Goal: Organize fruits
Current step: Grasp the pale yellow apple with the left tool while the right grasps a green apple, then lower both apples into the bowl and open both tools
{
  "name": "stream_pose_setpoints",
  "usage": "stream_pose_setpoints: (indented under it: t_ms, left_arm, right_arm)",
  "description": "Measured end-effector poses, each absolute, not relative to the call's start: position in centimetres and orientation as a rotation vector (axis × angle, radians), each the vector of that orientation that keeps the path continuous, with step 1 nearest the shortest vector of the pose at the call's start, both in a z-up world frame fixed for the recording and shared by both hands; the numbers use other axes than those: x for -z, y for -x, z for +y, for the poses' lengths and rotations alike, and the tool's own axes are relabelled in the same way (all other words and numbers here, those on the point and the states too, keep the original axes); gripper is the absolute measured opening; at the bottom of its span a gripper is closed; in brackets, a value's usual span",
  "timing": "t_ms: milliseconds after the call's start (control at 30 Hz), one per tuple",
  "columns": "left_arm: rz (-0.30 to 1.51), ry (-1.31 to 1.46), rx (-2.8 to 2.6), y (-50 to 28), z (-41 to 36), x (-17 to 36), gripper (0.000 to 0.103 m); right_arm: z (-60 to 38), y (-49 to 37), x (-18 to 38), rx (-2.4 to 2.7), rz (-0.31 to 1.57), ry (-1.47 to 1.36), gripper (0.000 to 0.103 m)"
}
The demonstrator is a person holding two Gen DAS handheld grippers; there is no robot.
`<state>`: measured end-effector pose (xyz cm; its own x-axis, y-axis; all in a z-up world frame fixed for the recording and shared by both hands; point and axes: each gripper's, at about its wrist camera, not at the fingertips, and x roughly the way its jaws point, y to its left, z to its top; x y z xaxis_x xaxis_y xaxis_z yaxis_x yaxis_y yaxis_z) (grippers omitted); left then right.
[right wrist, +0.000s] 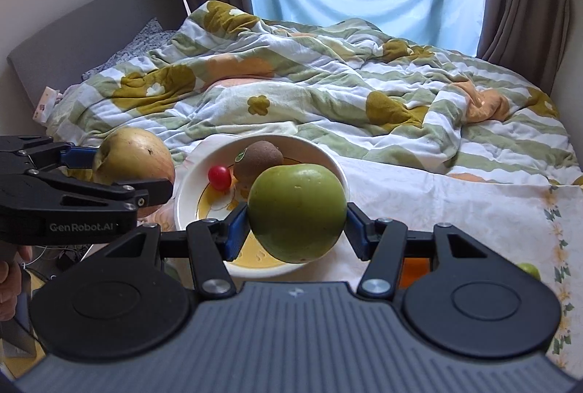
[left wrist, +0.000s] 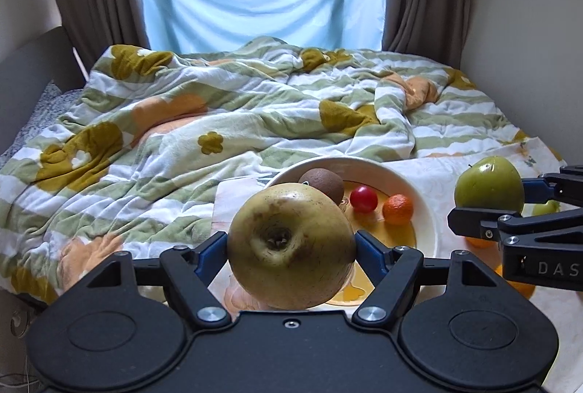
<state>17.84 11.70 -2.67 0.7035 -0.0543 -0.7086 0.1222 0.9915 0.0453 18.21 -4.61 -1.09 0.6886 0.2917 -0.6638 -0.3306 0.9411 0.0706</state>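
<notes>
My left gripper (left wrist: 291, 247) is shut on a large yellow-brown apple (left wrist: 291, 247), held above the near left rim of a white bowl (left wrist: 426, 210). It also shows in the right wrist view (right wrist: 133, 156). My right gripper (right wrist: 297, 223) is shut on a green apple (right wrist: 297, 212), held over the bowl (right wrist: 184, 196); the green apple also shows in the left wrist view (left wrist: 488, 187). In the bowl lie a kiwi (right wrist: 260, 156), a red cherry tomato (right wrist: 219, 177) and a small orange (left wrist: 398, 209).
The bowl sits on a pale floral cloth (right wrist: 455, 196) at the bed's near edge. An orange fruit (left wrist: 517, 287) and a small green fruit (right wrist: 530, 269) lie on the cloth, partly hidden. A rumpled striped duvet (left wrist: 218, 123) covers the bed behind.
</notes>
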Motion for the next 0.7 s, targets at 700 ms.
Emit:
stream_pose_setpoints:
  t_ms: [700]
  left_arm:
    - [0.887, -0.243, 0.248, -22.5, 9.8, 8.9, 0.079]
  right_arm:
    - [-4.4, -24.4, 5.6, -0.207, 0.854, 0.012, 0.071]
